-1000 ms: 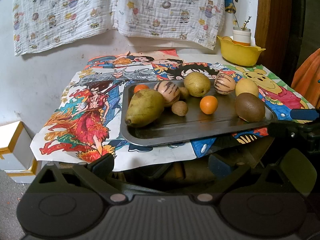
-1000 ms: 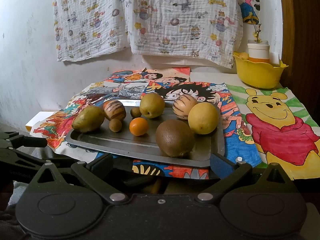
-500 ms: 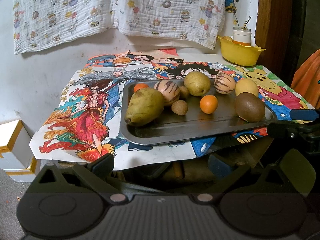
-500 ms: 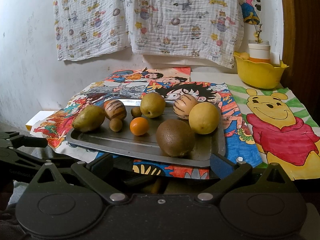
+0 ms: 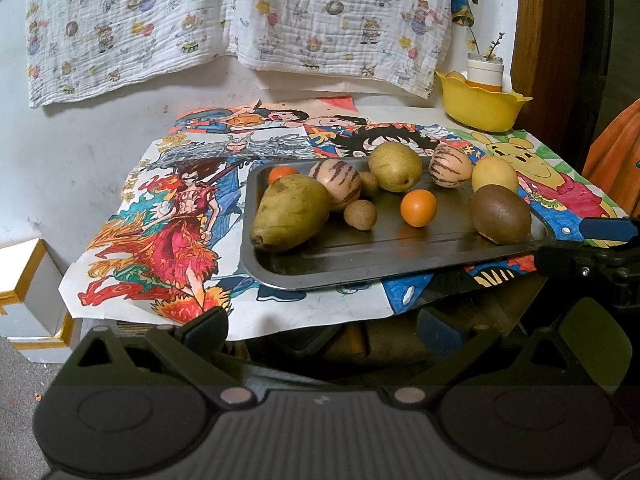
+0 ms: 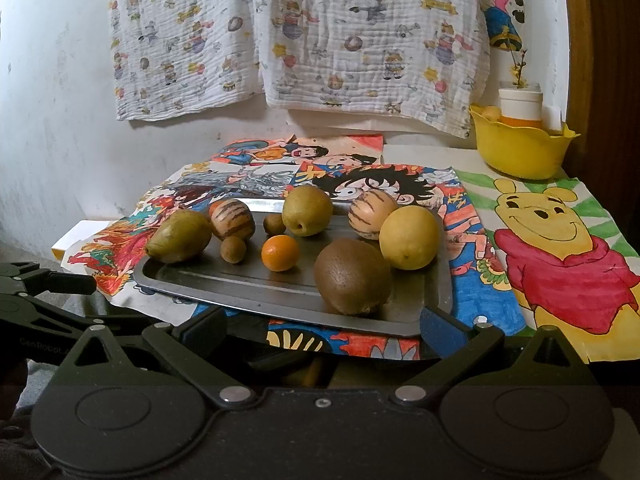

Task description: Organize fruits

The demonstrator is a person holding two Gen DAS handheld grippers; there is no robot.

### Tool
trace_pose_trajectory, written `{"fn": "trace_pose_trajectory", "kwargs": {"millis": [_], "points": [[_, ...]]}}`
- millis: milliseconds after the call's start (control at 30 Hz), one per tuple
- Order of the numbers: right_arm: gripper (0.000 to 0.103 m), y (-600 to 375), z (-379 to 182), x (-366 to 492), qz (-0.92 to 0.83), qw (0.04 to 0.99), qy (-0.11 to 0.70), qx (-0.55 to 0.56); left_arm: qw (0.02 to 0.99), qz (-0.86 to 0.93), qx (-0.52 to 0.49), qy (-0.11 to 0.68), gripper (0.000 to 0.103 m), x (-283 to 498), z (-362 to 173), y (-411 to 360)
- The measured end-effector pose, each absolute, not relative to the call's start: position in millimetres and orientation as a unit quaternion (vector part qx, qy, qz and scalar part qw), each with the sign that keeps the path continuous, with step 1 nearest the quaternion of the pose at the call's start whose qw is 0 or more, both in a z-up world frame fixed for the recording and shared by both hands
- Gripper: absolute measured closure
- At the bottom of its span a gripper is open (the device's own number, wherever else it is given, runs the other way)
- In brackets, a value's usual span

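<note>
A metal tray point(image 5: 360, 256) point(image 6: 248, 284) on the cartoon-covered table holds several fruits: a green pear point(image 5: 290, 212) point(image 6: 180, 236), two striped melons point(image 5: 338, 184) point(image 6: 372, 212), a round pear point(image 5: 394, 166) point(image 6: 307, 210), a small orange point(image 5: 418, 208) point(image 6: 280, 253), a kiwi point(image 5: 500, 214) point(image 6: 352, 276), a yellow lemon point(image 5: 494, 174) point(image 6: 408, 237) and small brown fruits point(image 5: 360, 214). My left gripper point(image 5: 322, 326) is open and empty, below the table's front edge. My right gripper point(image 6: 322, 326) is open and empty, just before the tray's near rim.
A yellow bowl point(image 5: 480, 106) point(image 6: 520, 148) with a white jar stands at the back right corner. A patterned cloth point(image 5: 240, 20) hangs on the wall behind. A white box point(image 5: 24, 292) sits on the floor at left. The right gripper's arm point(image 5: 592, 248) shows at right.
Both grippers have crept slightly nearer the tray. Nothing on the tray has moved.
</note>
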State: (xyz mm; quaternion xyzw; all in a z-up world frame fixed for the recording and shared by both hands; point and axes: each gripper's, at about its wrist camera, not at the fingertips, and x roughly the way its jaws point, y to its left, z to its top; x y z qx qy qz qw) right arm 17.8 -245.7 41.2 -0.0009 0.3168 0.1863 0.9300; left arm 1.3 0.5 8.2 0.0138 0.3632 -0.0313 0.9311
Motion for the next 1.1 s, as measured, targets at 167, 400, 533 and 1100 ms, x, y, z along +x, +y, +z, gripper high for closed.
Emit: {"fn": "trace_pose_trajectory", "kwargs": {"millis": [167, 400, 533, 1100], "points": [[0.001, -245.6, 41.3, 17.7, 0.186, 0.93, 0.317, -0.001, 0.931, -0.031, 0.014, 0.363, 0.0, 1.6, 8.7, 0.9], [0.001, -245.1, 41.5, 17.7, 0.186, 0.93, 0.317, -0.001, 0.931, -0.031, 0.013, 0.363, 0.0, 1.4, 8.4, 0.8], [0.001, -245.0, 41.2, 17.7, 0.186, 0.93, 0.317, -0.001, 0.931, -0.031, 0.013, 0.364, 0.0, 1.7, 8.6, 1.1], [0.001, -244.4, 41.3, 17.7, 0.186, 0.93, 0.317, -0.002, 0.931, -0.031, 0.012, 0.365, 0.0, 0.6, 6.6, 1.2]]}}
